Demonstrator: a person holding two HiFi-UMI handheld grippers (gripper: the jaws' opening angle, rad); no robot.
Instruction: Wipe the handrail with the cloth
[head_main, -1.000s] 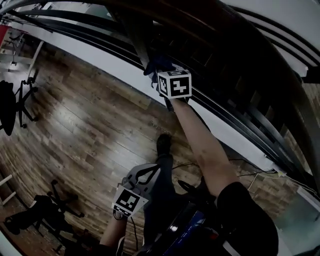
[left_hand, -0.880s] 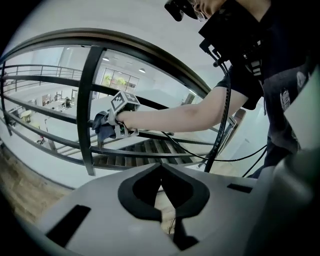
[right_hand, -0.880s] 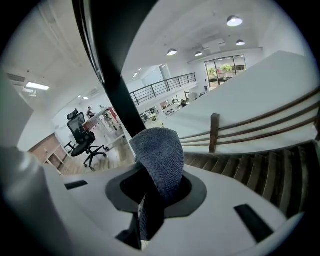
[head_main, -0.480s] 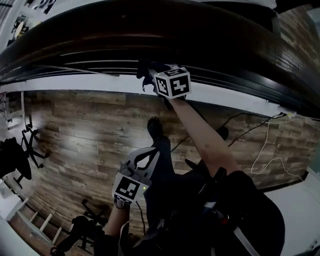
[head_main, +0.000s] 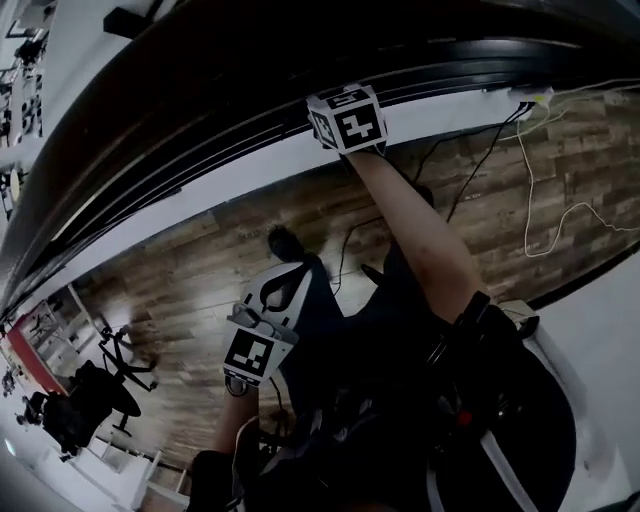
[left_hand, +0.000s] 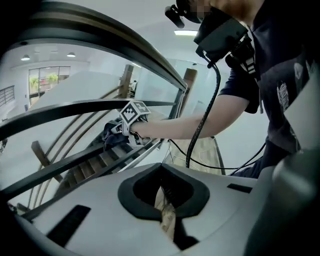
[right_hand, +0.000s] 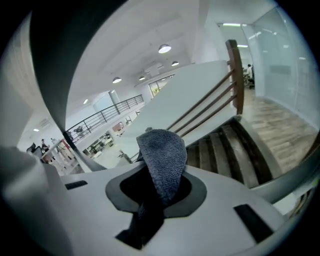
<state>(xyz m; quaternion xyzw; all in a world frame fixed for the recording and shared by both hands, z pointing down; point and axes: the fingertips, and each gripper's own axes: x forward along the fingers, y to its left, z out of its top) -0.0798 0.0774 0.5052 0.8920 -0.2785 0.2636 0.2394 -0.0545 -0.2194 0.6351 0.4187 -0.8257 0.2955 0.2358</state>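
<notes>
The dark, curved handrail (head_main: 200, 100) runs across the top of the head view and arcs overhead as the handrail (left_hand: 125, 42) in the left gripper view. My right gripper (head_main: 332, 98) is raised against its underside edge, its marker cube facing me. It is shut on a grey-blue cloth (right_hand: 161, 155), which bulges out of the jaws toward the handrail (right_hand: 60, 70). The left gripper view shows that right gripper (left_hand: 120, 131) and the cloth (left_hand: 111, 135) beside the rail. My left gripper (head_main: 288, 275) hangs low by my body, shut and holding nothing.
Wooden stair treads (right_hand: 235, 150) descend beyond the rail. A white ledge (head_main: 250, 170) runs under the rail, with wood flooring (head_main: 200, 270) far below. Loose cables (head_main: 545, 190) lie at the right. An office chair (head_main: 90, 395) stands at lower left.
My right gripper has slid along the handrail with the cloth while my head turned, so the rail now slants up to the right. The left gripper has stayed low.
</notes>
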